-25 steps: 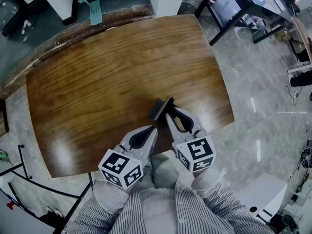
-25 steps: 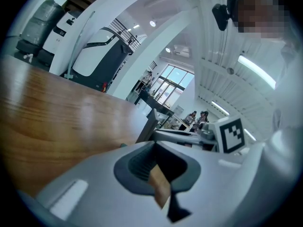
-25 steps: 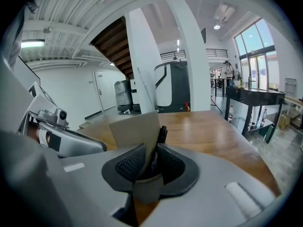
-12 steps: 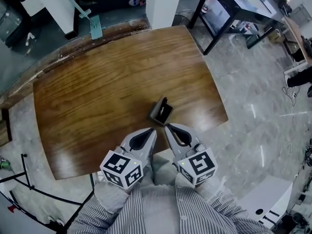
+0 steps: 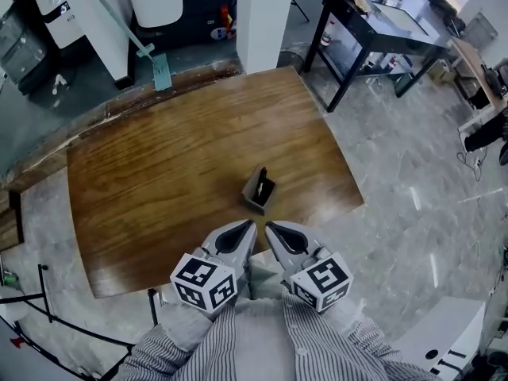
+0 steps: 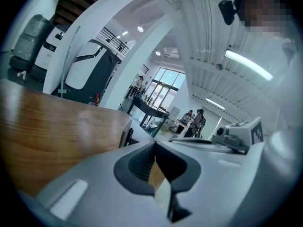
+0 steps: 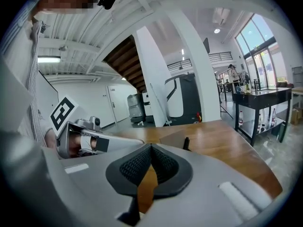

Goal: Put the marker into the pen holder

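Wooden table (image 5: 159,173), pen holder (image 5: 258,190), black desk (image 5: 381,26)

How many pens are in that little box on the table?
1. A dark marker stands in the pen holder near the front edge of the wooden table. More could be hidden lower inside.

The big brown wooden desk (image 5: 182,157) is smooth and shiny, the small dark box-shaped pen holder (image 5: 255,193) looks dull, the pale grey plastic left gripper (image 5: 252,224) and right gripper (image 5: 267,225) are smooth with bumpy black pads (image 7: 137,167), and the striped sleeves (image 5: 198,340) are cloth.
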The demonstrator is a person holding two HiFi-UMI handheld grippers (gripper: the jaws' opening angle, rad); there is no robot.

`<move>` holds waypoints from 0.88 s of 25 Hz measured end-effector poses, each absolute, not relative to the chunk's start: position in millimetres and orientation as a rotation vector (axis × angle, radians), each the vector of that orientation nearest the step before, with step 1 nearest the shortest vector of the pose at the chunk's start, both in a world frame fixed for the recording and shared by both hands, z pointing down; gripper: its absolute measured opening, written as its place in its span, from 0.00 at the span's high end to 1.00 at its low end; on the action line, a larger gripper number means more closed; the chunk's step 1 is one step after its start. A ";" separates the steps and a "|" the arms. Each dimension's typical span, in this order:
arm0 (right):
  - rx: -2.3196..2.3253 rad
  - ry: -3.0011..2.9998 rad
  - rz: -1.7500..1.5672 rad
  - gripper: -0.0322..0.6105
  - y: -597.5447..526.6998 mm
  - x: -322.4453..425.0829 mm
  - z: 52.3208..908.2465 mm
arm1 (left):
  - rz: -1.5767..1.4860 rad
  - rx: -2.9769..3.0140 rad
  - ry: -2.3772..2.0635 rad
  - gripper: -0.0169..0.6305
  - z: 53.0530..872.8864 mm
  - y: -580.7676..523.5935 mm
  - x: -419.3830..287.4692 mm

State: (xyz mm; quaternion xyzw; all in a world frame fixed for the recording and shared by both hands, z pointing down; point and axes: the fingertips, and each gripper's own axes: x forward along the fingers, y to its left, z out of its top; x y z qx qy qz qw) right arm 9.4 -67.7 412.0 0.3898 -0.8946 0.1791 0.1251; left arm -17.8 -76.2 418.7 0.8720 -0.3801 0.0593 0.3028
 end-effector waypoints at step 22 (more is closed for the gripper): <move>1.179 -2.598 0.442 0.95 -72.7 17.9 395.9 | 0.159 2.354 -0.993 0.96 401.6 -74.7 -7.5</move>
